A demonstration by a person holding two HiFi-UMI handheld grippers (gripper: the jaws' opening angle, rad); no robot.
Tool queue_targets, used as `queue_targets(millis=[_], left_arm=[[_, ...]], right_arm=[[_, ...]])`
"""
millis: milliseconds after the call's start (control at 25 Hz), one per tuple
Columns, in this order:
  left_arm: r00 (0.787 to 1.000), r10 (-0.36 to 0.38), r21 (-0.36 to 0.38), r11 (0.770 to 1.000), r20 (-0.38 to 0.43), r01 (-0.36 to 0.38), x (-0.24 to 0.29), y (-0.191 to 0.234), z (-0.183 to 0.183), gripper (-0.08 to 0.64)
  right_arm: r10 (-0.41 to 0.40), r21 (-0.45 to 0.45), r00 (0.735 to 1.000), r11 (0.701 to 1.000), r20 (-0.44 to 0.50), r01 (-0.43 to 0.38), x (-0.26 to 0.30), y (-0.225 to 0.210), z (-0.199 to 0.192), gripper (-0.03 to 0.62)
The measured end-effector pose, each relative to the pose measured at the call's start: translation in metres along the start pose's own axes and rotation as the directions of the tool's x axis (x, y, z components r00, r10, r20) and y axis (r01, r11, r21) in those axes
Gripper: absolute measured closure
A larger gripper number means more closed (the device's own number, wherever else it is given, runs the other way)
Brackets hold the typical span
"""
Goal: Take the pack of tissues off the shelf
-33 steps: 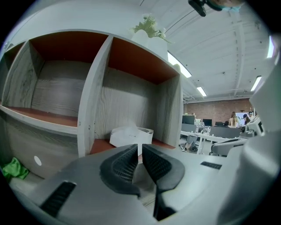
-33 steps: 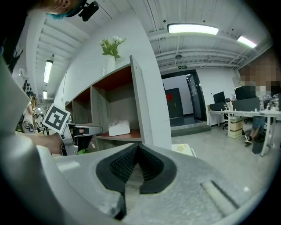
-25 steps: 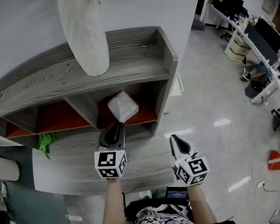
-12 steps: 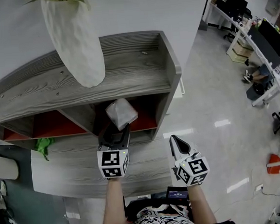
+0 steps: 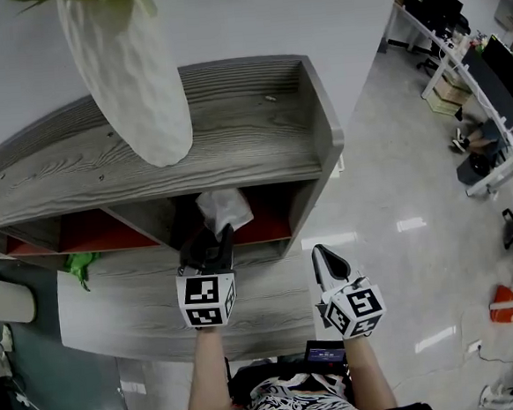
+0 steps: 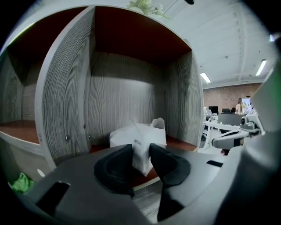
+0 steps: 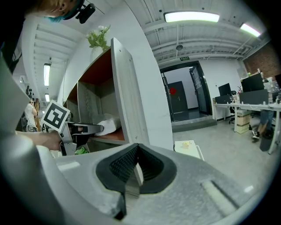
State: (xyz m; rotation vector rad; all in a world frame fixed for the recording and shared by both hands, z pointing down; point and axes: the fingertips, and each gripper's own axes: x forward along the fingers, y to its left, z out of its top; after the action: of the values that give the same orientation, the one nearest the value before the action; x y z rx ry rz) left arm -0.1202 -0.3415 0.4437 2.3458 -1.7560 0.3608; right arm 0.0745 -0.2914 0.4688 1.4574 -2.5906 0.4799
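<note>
The white pack of tissues (image 5: pixel 224 209) lies in the red-floored right compartment of the grey wooden shelf (image 5: pixel 232 122). My left gripper (image 5: pixel 213 238) reaches into that compartment. Its jaws are closing on the pack's near corner (image 6: pixel 138 138), which fills the gap between the two pads. My right gripper (image 5: pixel 321 255) hangs beside the shelf's right end, shut and empty, its pads (image 7: pixel 135 162) meeting. In the right gripper view the left gripper (image 7: pixel 83 128) and the pack (image 7: pixel 106 124) show at the compartment's mouth.
A tall white vase (image 5: pixel 131 77) with greenery stands on the shelf top. A green object (image 5: pixel 80 262) lies on the lower ledge (image 5: pixel 132 307) at the left. Glossy floor and office desks (image 5: pixel 484 67) lie to the right.
My left gripper has pushed forward into the compartment, opened, and come around the pack's near corner. The right gripper has stayed in place.
</note>
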Motion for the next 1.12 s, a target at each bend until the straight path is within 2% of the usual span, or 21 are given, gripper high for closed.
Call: queue_targets(millis=[160, 600, 1120], left_arm=[[1.0, -0.002, 0.004, 1.0, -0.004, 0.002, 0.0, 0.0, 0.0, 0.454], [1.0, -0.007, 0.004, 1.0, -0.001, 0.007, -0.001, 0.0, 0.001, 0.472], [1.0, -0.018, 0.05, 0.999, -0.006, 0.019, -0.007, -0.005, 0.002, 0.492]], right_arm=[[0.003, 0.007, 1.0, 1.0, 0.0, -0.003, 0.001, 0.0, -0.001, 0.588], [-0.011, 0.009, 1.0, 1.0, 0.004, 0.011, -0.004, -0.002, 0.0, 0.588], [-0.025, 0.017, 0.999, 1.0, 0.022, 0.024, -0.014, -0.002, 0.003, 0.588]])
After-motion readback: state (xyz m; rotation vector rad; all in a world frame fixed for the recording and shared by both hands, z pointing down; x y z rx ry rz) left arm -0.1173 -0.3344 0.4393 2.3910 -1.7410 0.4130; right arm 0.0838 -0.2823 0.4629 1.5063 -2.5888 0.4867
